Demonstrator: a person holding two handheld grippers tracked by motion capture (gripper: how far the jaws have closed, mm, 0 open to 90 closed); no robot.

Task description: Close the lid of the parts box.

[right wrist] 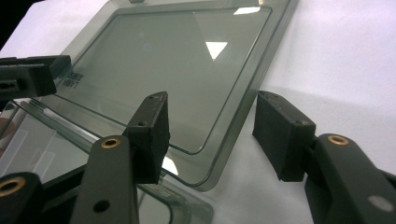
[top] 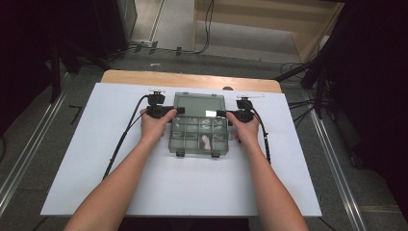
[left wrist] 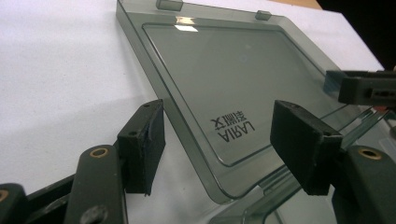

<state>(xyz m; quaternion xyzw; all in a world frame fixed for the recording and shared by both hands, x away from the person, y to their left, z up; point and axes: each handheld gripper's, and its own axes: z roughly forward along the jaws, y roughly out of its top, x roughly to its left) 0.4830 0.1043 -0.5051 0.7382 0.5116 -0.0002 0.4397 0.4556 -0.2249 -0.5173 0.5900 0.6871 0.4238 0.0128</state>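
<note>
The open lid (top: 199,104) of the clear compartment box (top: 198,134) lies flat on the bench (top: 96,144); left gripper (left wrist: 217,144) and right gripper (right wrist: 210,128) straddle its near corners, jaws apart, not pressing.

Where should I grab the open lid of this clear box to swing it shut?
Take the lid by its two side rims near the hinge corners, one gripper from each side. It lies open and flat behind the box, and the left gripper and right gripper already straddle those thin raised edges.
</note>
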